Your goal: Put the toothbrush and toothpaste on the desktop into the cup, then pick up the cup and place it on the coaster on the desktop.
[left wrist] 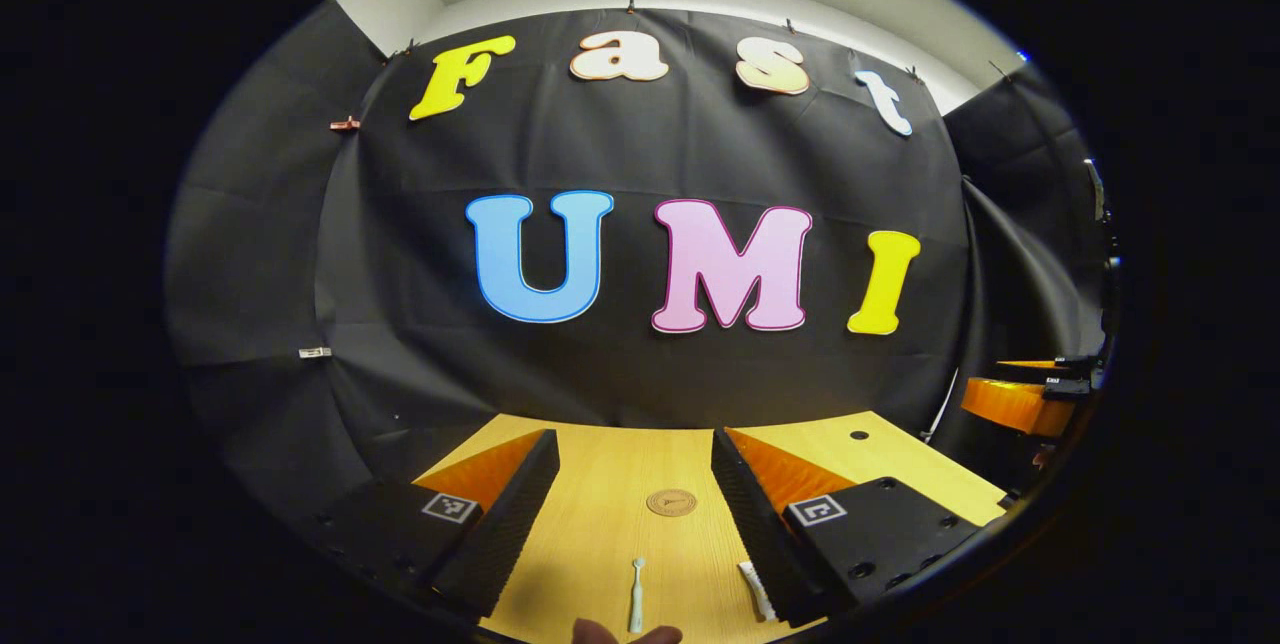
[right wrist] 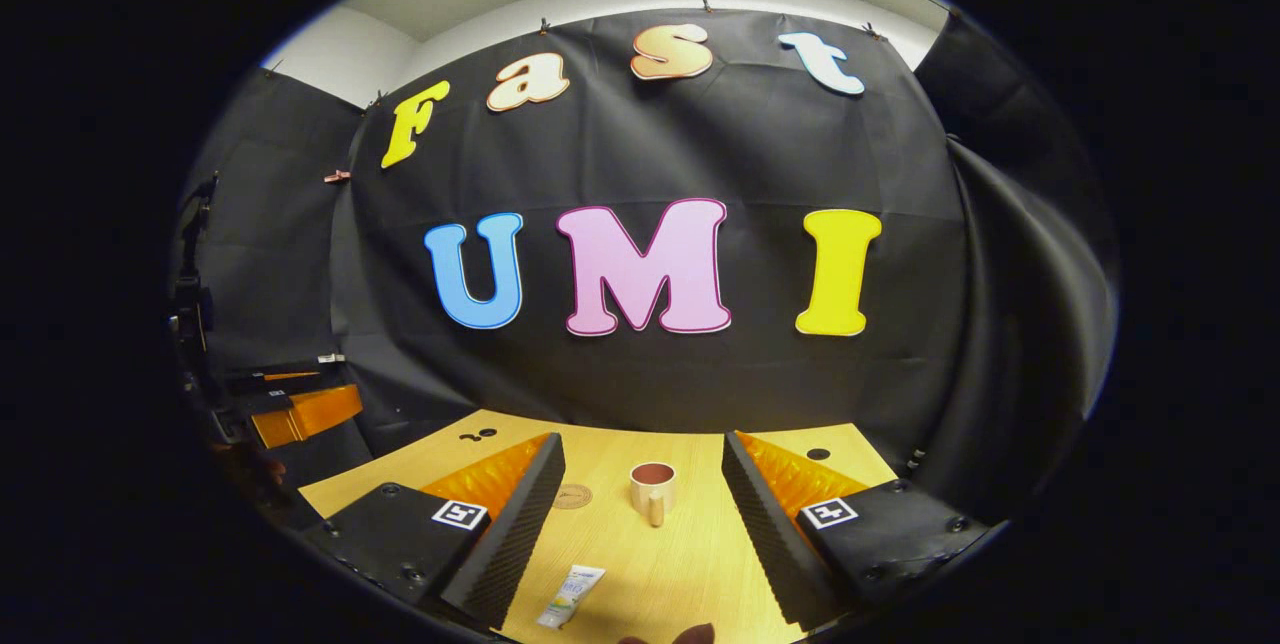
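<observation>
A white toothbrush (left wrist: 637, 596) lies on the wooden desktop (left wrist: 600, 514) between the fingers of my open left gripper (left wrist: 637, 514), near the front edge. The toothpaste tube (left wrist: 757, 590) lies just right of it, partly hidden by my left gripper's right finger; in the right gripper view the tube (right wrist: 571, 596) lies near the left finger. A round brown coaster (left wrist: 671, 502) rests farther back; the coaster (right wrist: 572, 497) sits left of the cream cup (right wrist: 653, 490). The cup stands upright, handle toward me, ahead of my open right gripper (right wrist: 640, 514). Both grippers hover above the desk, holding nothing.
The black cloth wall closes the desk's far side. The other gripper (left wrist: 1020, 399) shows far right in the left gripper view, and the other gripper (right wrist: 295, 404) far left in the right gripper view. Small dark holes (left wrist: 858, 435) mark the desk's far corners.
</observation>
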`<move>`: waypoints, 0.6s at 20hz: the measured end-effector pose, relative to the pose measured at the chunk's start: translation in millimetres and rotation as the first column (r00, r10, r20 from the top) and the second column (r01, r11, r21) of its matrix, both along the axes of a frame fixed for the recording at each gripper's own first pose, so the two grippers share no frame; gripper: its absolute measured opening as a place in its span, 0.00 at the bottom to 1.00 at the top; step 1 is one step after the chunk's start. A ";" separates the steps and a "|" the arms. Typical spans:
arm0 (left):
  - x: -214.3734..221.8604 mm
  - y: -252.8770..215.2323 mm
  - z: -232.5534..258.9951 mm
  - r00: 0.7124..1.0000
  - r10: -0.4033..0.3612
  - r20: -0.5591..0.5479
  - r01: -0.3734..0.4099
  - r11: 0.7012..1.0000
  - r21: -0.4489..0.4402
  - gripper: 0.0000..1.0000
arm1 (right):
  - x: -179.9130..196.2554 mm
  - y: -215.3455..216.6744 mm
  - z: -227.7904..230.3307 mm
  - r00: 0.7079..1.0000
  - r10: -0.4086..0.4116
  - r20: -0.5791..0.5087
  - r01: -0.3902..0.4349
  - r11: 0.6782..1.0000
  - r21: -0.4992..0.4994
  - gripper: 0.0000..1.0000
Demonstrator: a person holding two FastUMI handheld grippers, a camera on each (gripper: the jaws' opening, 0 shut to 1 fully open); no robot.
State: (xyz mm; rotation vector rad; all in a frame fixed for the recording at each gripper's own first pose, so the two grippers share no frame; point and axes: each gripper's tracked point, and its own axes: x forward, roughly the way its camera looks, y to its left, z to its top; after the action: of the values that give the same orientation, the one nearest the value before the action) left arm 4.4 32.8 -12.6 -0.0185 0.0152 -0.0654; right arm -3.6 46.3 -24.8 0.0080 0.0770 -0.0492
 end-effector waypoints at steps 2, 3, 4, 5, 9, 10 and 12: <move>1.6 2.9 -1.2 1.000 -0.005 0.002 0.005 1.000 0.000 0.97 | 2.1 3.3 -0.1 1.000 -0.004 -0.002 0.004 1.000 -0.005 0.98; 1.6 4.6 -1.3 1.000 -0.008 0.002 0.008 1.000 0.001 0.97 | 3.3 4.8 -1.3 1.000 -0.004 -0.003 0.004 1.000 -0.005 0.98; 2.3 5.5 -3.4 1.000 -0.009 -0.002 0.009 1.000 0.002 0.97 | 2.5 6.3 -1.8 1.000 -0.005 -0.004 0.005 1.000 -0.005 0.98; 3.5 6.3 -3.5 1.000 -0.011 -0.003 0.011 1.000 0.002 0.97 | 2.3 7.5 -1.9 1.000 -0.007 -0.004 0.007 1.000 -0.005 0.98; 4.4 8.9 -6.1 1.000 -0.013 -0.007 0.013 1.000 0.006 0.97 | 10.3 11.2 -28.9 0.993 -0.003 -0.114 0.003 1.000 0.003 0.97; 4.3 9.2 -7.4 1.000 -0.014 -0.006 0.014 1.000 0.011 0.97 | 10.1 13.6 -45.4 0.984 0.006 -0.179 -0.004 1.000 0.011 0.98; 3.0 9.8 -11.1 1.000 -0.016 -0.008 0.016 0.999 0.029 0.97 | 14.4 22.5 -71.2 0.961 0.022 -0.277 -0.012 0.999 0.038 0.98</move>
State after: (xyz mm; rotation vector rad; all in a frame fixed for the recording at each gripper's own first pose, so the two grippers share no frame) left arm 7.4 42.6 -23.6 0.0107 0.0238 -0.0813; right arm 10.7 68.8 -96.0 0.0360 0.3590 -0.0313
